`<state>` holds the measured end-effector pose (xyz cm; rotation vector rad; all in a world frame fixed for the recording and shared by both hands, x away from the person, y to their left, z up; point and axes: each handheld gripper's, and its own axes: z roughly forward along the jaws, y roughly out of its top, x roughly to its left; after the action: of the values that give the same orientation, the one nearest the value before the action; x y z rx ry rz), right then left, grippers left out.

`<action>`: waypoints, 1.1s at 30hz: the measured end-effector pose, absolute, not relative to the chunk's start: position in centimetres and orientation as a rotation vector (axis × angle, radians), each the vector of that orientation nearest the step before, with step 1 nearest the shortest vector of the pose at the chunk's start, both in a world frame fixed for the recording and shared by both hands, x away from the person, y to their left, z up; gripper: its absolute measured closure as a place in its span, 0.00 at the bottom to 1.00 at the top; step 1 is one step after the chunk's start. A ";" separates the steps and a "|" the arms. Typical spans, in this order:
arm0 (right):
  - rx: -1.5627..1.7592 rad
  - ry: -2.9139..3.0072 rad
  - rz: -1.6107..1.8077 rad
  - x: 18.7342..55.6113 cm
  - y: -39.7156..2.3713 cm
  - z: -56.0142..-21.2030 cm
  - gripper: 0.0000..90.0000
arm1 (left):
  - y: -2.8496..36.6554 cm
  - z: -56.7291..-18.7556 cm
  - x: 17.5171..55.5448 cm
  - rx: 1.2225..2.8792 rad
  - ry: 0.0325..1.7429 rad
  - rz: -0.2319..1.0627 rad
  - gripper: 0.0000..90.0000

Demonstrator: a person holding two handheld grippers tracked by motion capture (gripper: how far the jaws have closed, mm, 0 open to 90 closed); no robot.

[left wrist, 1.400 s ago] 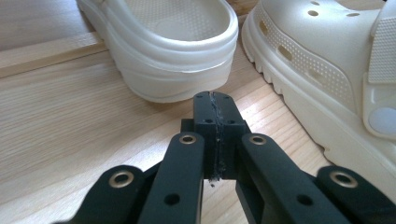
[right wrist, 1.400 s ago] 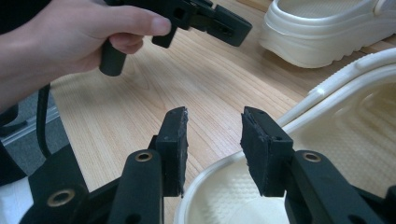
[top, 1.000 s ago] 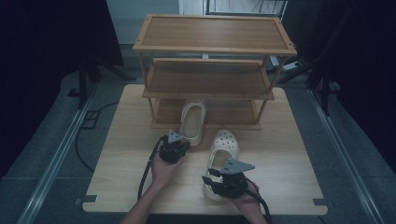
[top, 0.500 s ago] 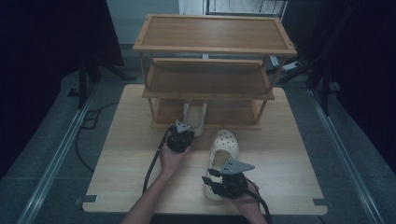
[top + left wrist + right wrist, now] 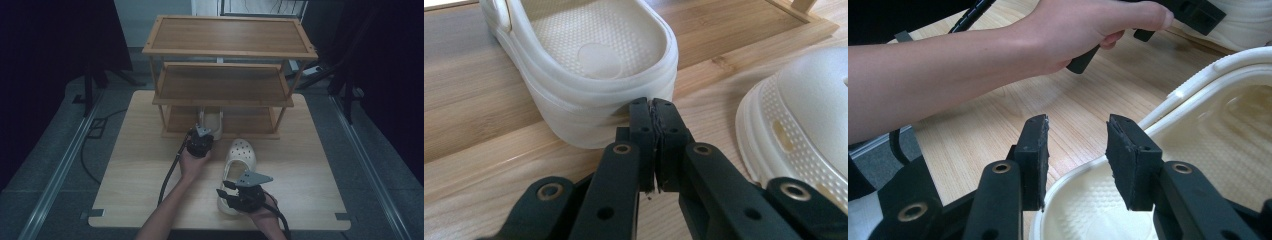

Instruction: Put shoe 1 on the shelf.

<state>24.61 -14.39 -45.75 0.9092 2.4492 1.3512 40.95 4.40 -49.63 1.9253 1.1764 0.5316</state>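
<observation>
Two cream-white perforated foam clogs on a pale wooden table. Far clog, heel touching the tips of the left gripper, jaws pressed together on nothing, toe hidden under the three-tier wooden shoe rack. Pushed further beneath the bottom shelf than a second ago. Near clog, heel rim between the half-open pads of the right gripper; contact hard to make out.
</observation>
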 end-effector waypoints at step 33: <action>0.904 2.461 1.341 24.5 -13.9 -46.0 0.67 | 9.9 -49.1 32.8 1.901 1.143 0.477 0.53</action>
<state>24.49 -13.94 -45.98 0.9042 2.4609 1.3412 32.83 9.94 -49.08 1.9014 1.1432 0.4770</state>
